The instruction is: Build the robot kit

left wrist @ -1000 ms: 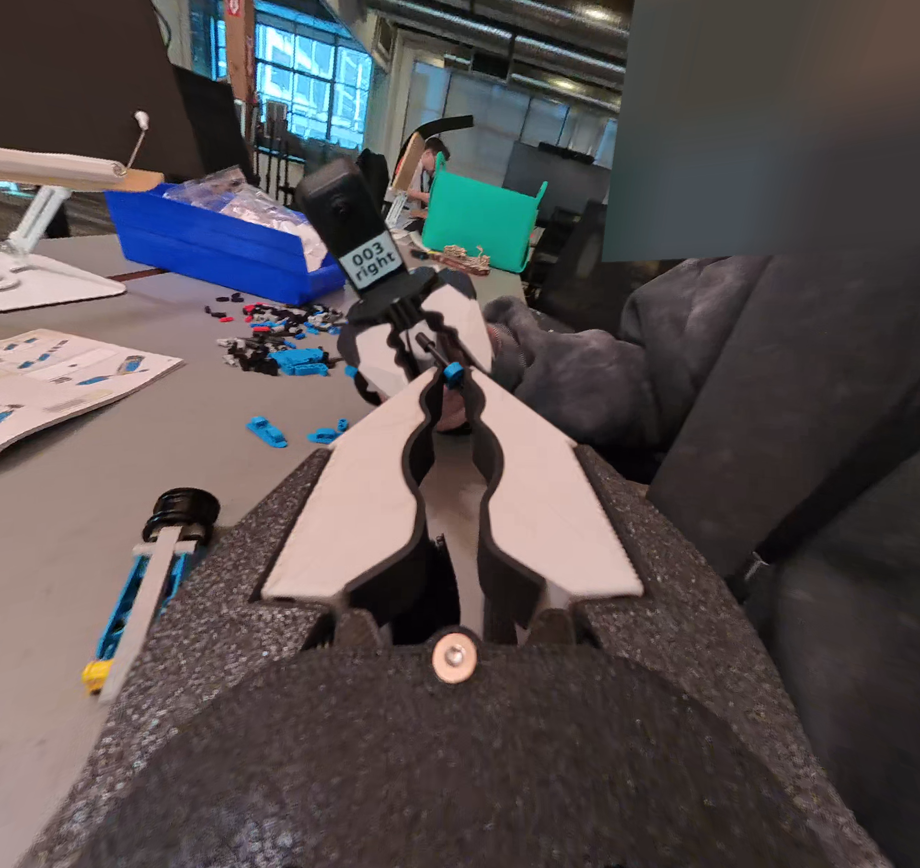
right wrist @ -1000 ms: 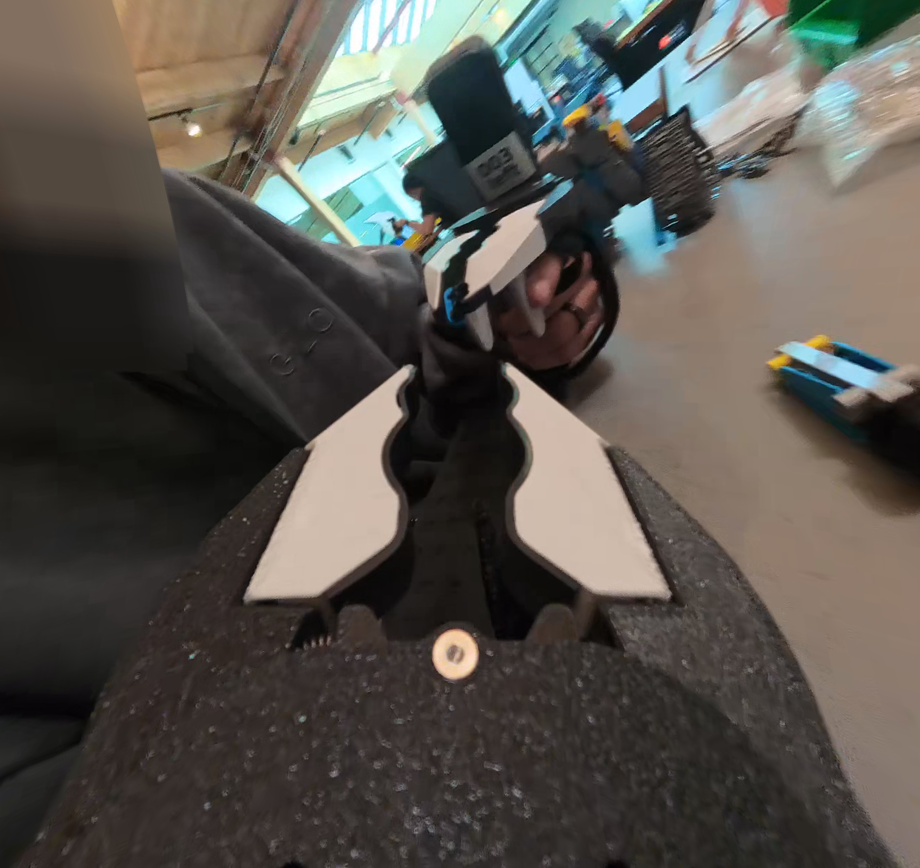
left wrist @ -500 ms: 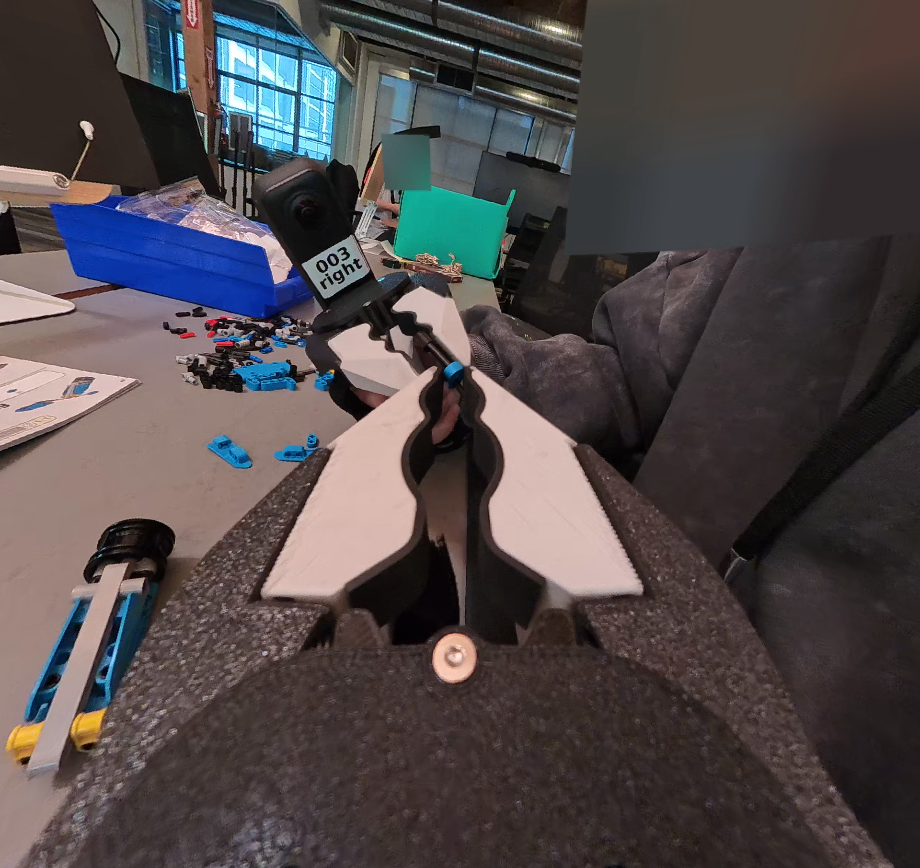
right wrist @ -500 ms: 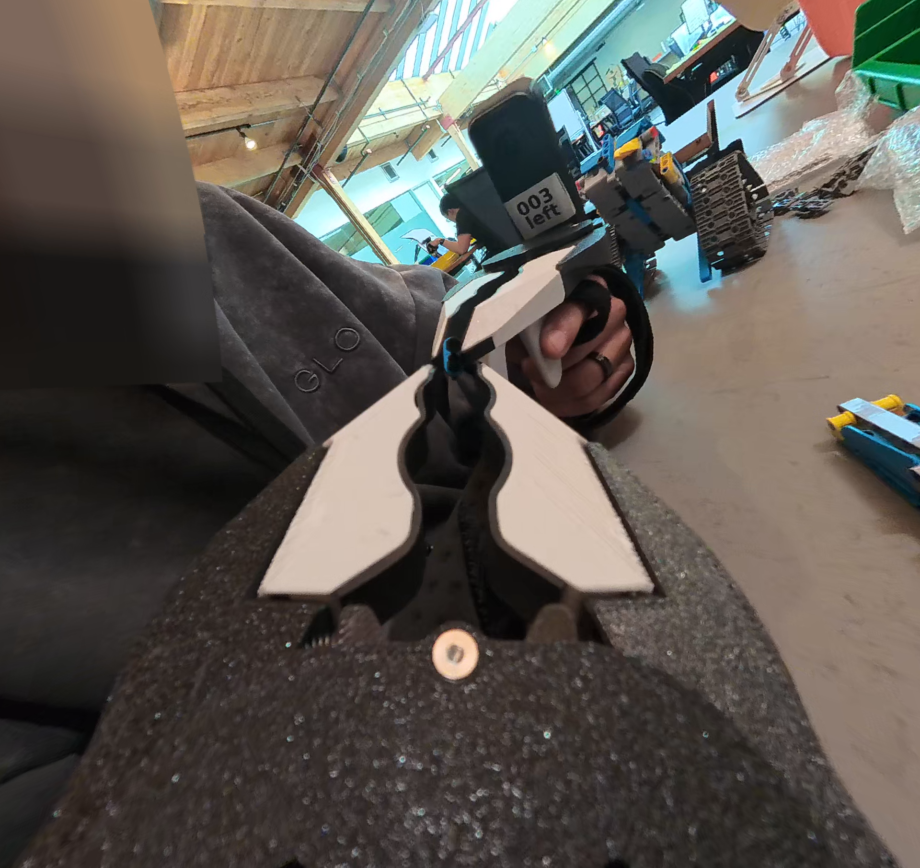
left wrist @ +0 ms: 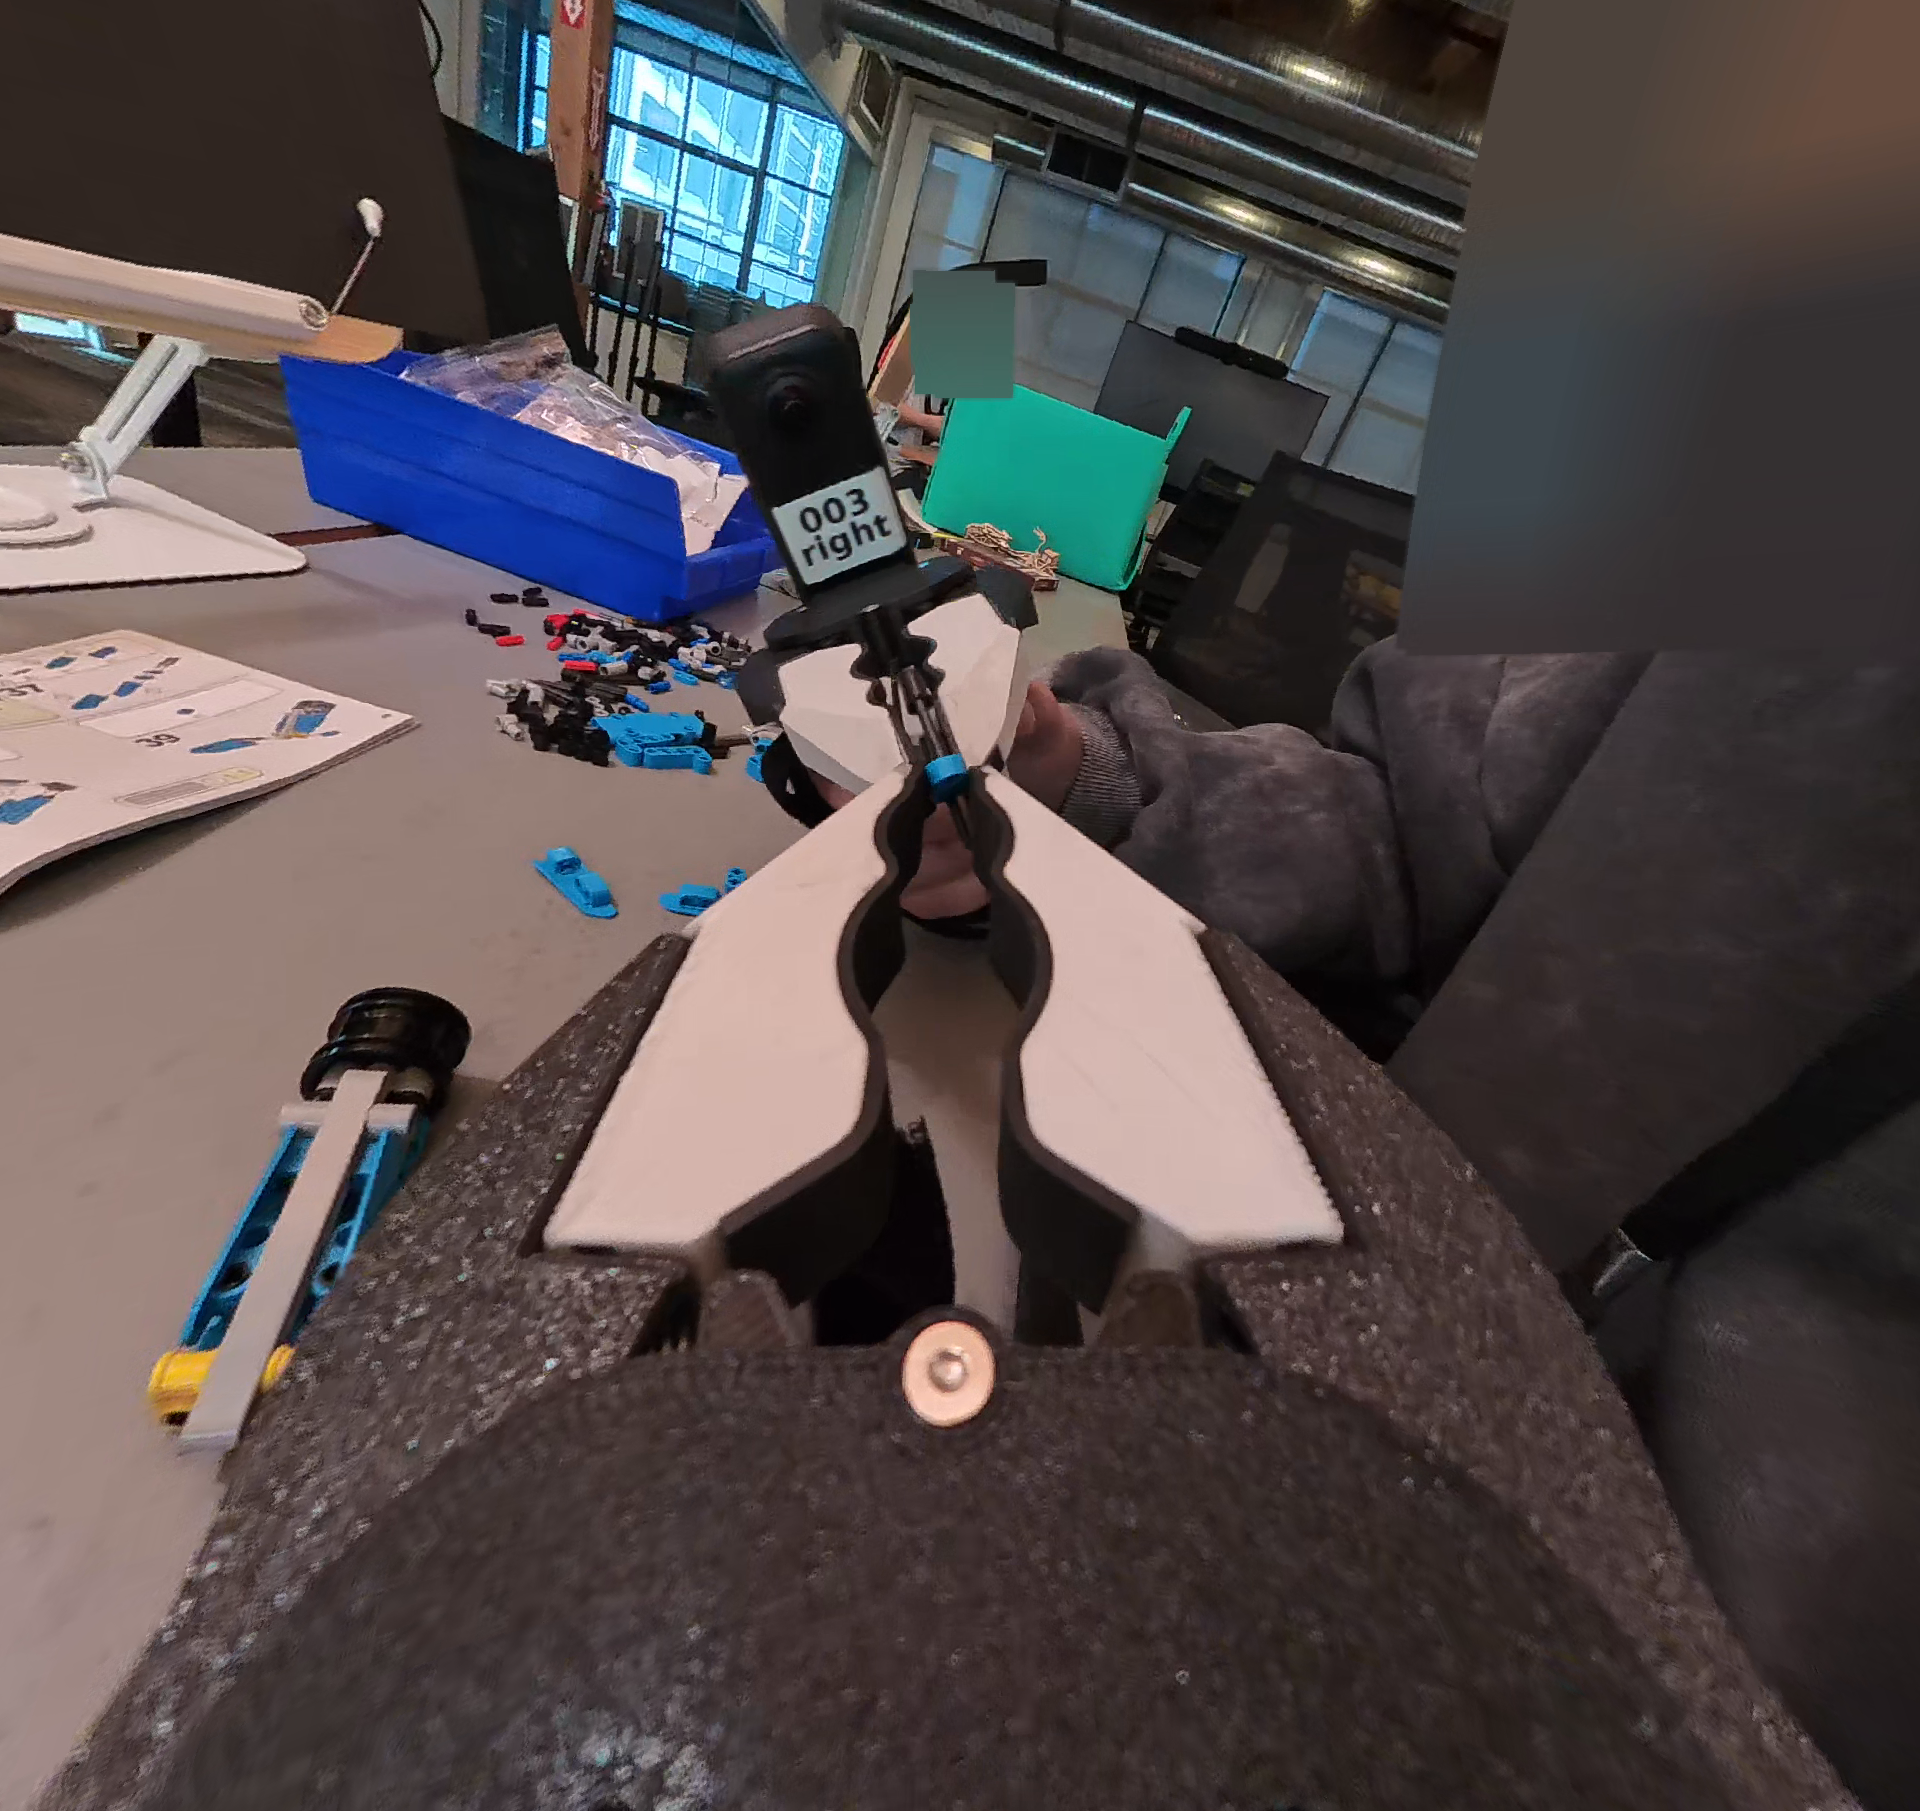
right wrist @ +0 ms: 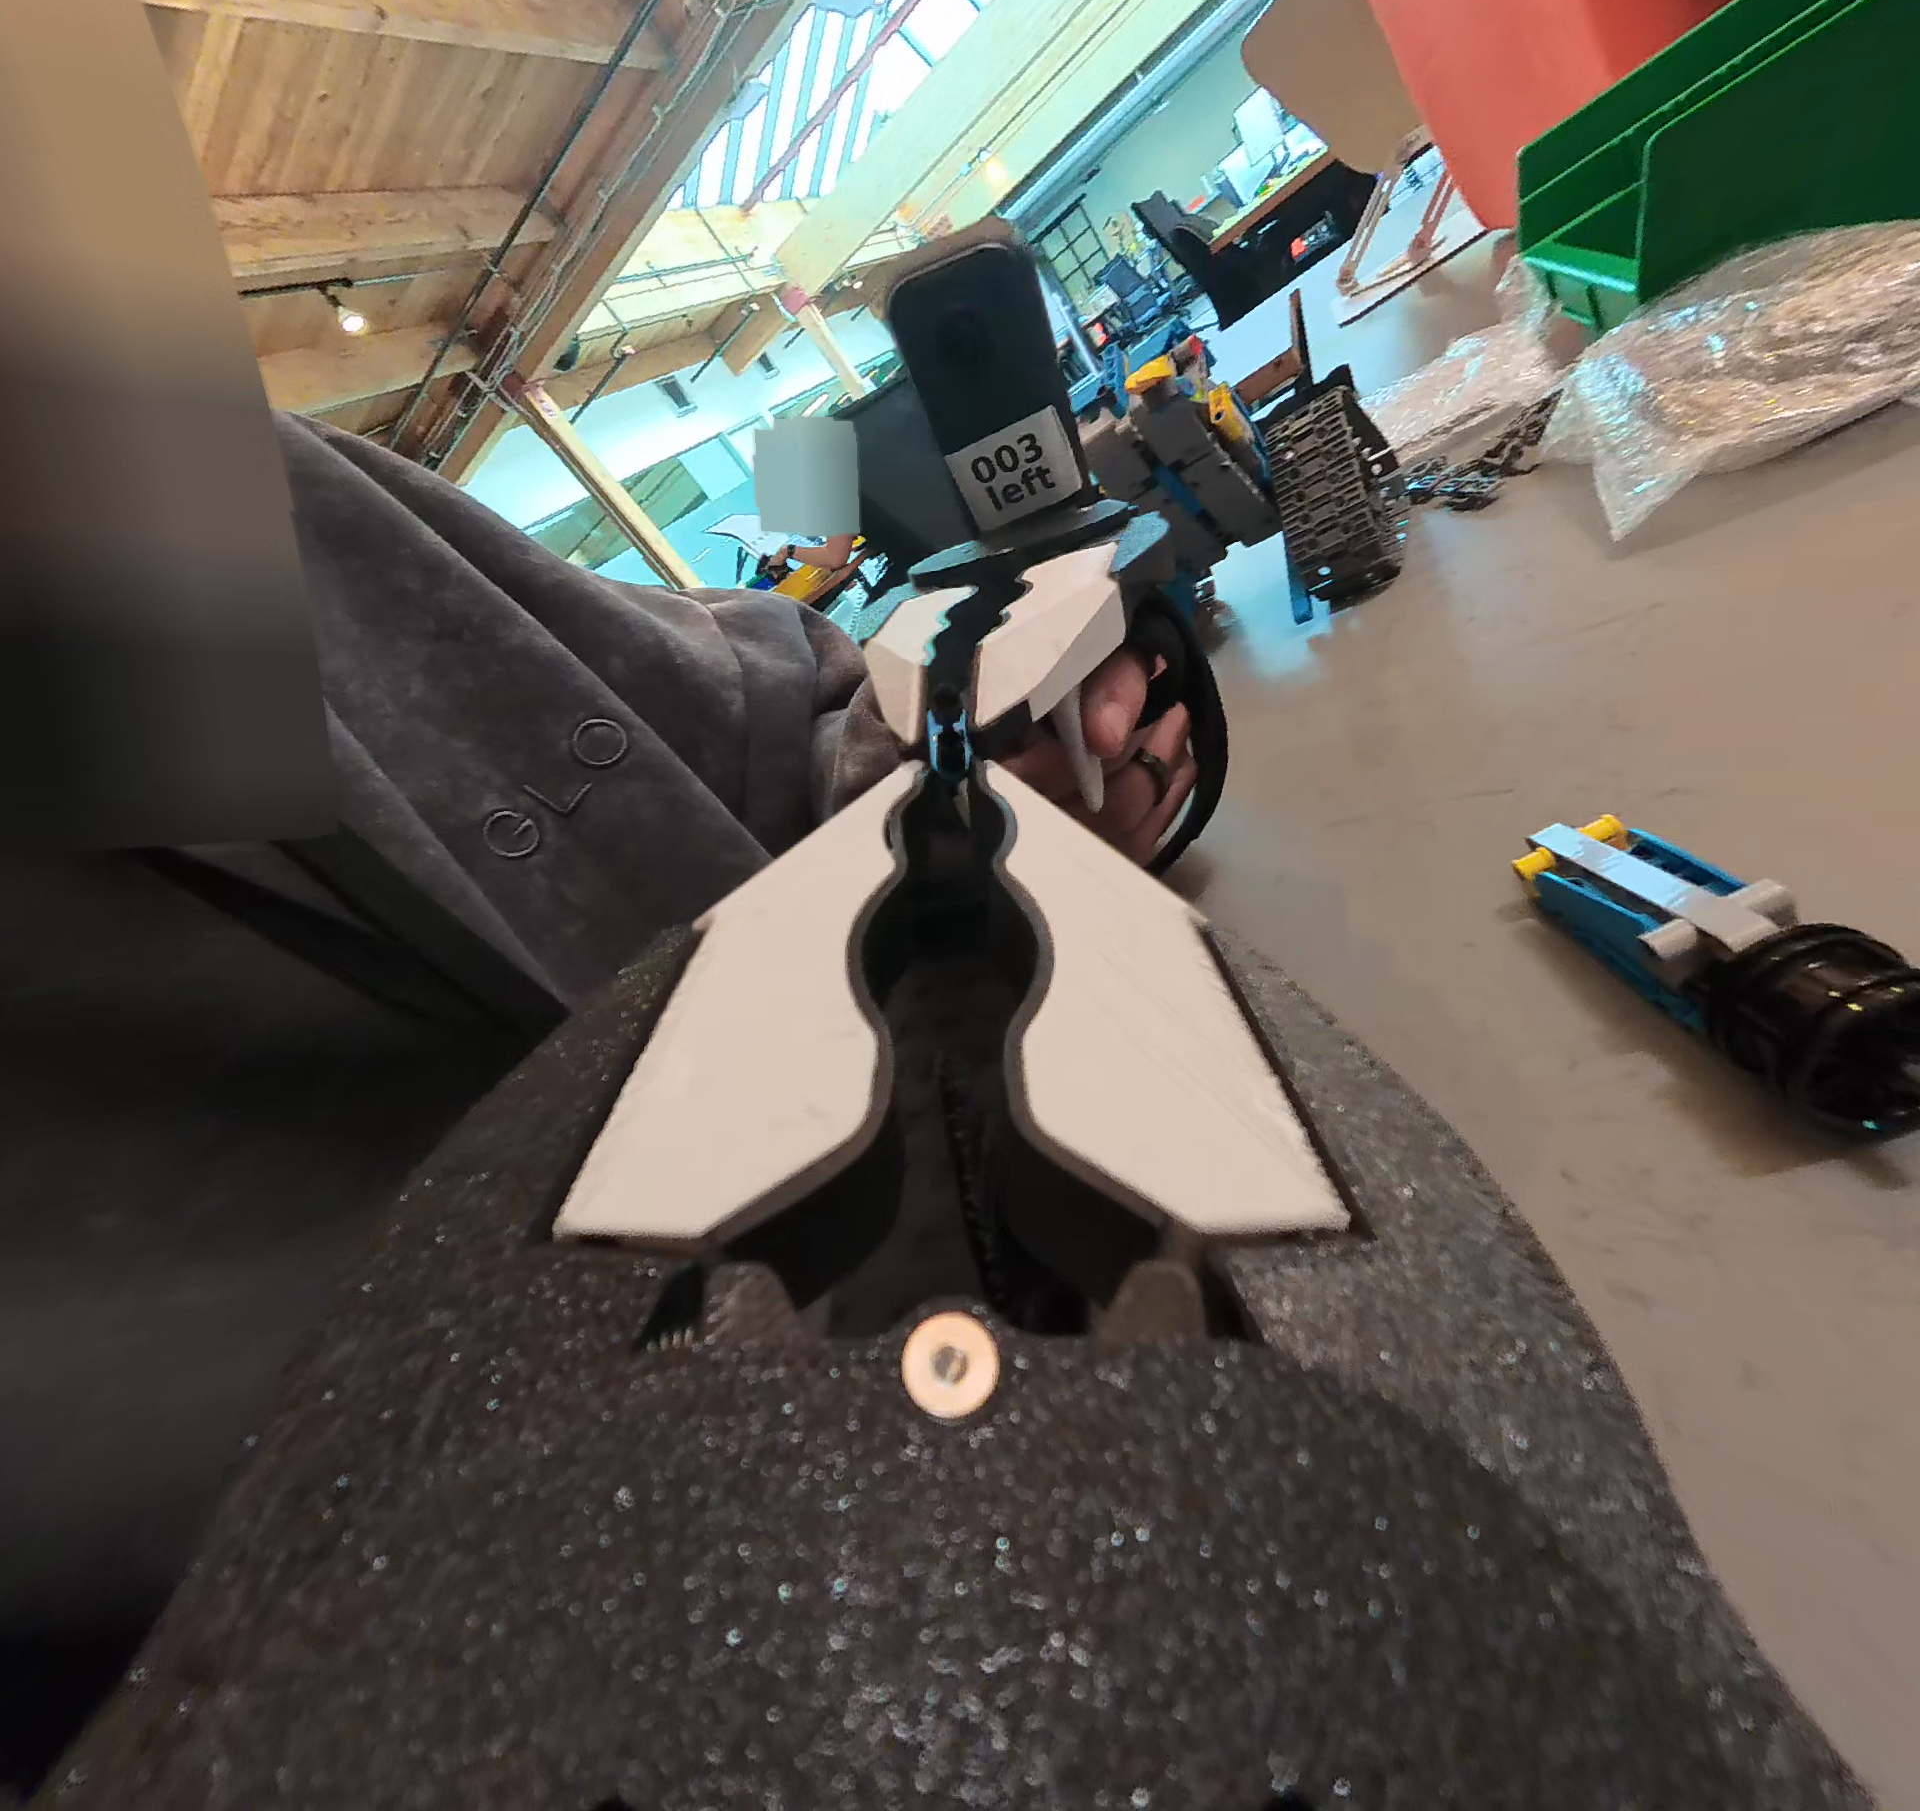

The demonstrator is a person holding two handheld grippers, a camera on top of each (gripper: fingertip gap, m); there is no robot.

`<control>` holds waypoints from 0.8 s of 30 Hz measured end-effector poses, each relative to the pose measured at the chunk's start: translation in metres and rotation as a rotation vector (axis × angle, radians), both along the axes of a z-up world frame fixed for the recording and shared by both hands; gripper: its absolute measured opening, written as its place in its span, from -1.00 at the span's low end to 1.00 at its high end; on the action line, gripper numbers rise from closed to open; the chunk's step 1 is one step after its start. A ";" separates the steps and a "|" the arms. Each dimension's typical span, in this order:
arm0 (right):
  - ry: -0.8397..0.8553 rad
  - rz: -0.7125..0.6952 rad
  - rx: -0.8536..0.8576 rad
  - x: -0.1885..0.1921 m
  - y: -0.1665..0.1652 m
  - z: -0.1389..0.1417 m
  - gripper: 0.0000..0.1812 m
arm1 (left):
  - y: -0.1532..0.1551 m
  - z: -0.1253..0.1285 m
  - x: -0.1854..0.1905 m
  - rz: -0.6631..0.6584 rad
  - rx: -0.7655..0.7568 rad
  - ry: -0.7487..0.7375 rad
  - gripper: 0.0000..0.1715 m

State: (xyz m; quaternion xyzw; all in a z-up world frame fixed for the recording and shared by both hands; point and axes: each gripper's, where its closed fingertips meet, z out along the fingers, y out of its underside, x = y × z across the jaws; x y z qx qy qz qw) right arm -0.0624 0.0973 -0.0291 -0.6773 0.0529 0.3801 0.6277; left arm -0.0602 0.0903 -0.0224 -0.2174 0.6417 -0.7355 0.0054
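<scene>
My left gripper [left wrist: 940,793] and my right gripper [right wrist: 948,774] face each other tip to tip above the grey table [left wrist: 312,930]. A thin black axle [left wrist: 902,691] with a small blue bush [left wrist: 945,780] on it runs between them. The left jaws are shut on it at the bush. The right gripper [left wrist: 909,738] has its jaws closed around the axle's other end. In the right wrist view the blue bush [right wrist: 948,745] sits between my tips and the left gripper [right wrist: 940,712]. A person's hands hold both grippers.
A blue and grey beam assembly with yellow pins and a black wheel [left wrist: 312,1221] lies on the table, also in the right wrist view [right wrist: 1714,940]. Loose small parts [left wrist: 613,691], two blue pieces [left wrist: 577,883], a booklet [left wrist: 156,733], a blue bin [left wrist: 499,483], a tracked model [right wrist: 1299,483], plastic bags [right wrist: 1745,359] and a green bin [right wrist: 1714,161] lie around. Both grippers' tips are close together, under 4 cm apart.
One second ago my right gripper was open and farther from the left one. It has come up to the axle and closed on it. The left gripper kept hold throughout.
</scene>
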 end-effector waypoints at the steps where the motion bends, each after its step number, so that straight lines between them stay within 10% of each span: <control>1: -0.006 -0.012 0.000 0.002 0.001 0.000 -0.94 | 0.001 0.000 0.002 0.009 0.000 0.004 -0.91; 24: -0.172 -0.085 -0.035 0.013 -0.009 -0.006 -0.87 | -0.005 -0.021 0.000 -0.038 0.099 0.064 -0.92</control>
